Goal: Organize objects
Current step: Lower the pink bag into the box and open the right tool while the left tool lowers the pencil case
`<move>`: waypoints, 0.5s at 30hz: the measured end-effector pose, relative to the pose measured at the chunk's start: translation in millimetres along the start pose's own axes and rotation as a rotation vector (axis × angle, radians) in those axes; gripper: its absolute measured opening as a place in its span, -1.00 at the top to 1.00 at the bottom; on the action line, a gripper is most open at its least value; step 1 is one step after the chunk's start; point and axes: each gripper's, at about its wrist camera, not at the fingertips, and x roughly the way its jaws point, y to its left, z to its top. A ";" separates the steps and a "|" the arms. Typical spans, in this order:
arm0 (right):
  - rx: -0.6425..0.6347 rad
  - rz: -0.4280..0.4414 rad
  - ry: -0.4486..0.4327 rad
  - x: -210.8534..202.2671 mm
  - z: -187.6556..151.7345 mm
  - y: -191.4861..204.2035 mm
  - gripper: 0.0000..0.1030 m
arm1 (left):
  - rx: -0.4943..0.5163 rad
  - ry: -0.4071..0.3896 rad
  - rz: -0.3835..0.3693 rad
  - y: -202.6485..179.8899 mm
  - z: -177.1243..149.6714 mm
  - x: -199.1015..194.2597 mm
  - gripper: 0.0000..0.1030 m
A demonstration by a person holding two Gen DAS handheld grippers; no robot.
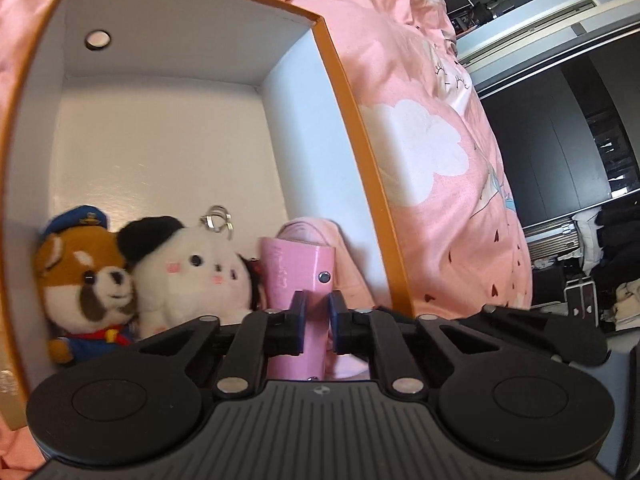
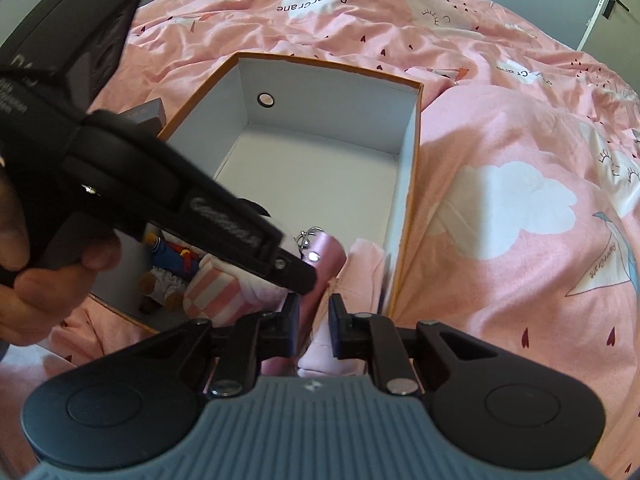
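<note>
An open box with an orange rim [image 1: 348, 100] [image 2: 406, 168] lies on the pink bedding. At its near end sit a brown plush dog in a blue cap [image 1: 92, 280], a white plush with a black ear [image 1: 192, 276] and a key ring [image 1: 218, 220]. A pink snap case [image 1: 296, 272] [image 2: 326, 254] stands beside them, and my left gripper [image 1: 316, 316] [image 2: 304, 280] is shut on it. A pale pink cloth [image 1: 348, 264] [image 2: 364, 264] lies against the box's right wall. My right gripper [image 2: 316, 320] is shut on this cloth, close to the case's lower end.
The far half of the box floor is bare white. A pink-and-white striped item [image 2: 216, 292] lies by the plush toys. A small grey box [image 2: 146, 116] rests on the bedding [image 2: 500, 160] left of the box. A hand [image 2: 24, 280] holds the left gripper. Dark furniture [image 1: 560, 140] stands beyond the bed.
</note>
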 end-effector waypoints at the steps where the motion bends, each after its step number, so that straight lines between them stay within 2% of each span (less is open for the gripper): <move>1: 0.001 0.004 0.001 1.1 0.6 0.3 0.69 | 0.001 -0.003 0.010 -0.3 1.2 1.9 0.88; 4: 0.007 0.014 0.003 5.4 2.0 0.8 0.68 | 0.029 -0.027 0.058 -2.1 3.8 4.2 0.89; 7: 0.015 0.018 0.008 12.0 3.6 1.5 0.69 | 0.098 -0.056 0.168 -6.7 4.5 4.5 0.89; 11: 0.015 0.008 0.005 20.8 5.4 4.3 0.69 | 0.116 -0.058 0.135 -3.0 2.3 -3.5 0.89; 15: 0.024 0.017 0.008 26.2 7.4 6.2 0.67 | 0.243 -0.123 0.173 -12.6 -1.5 -27.6 0.84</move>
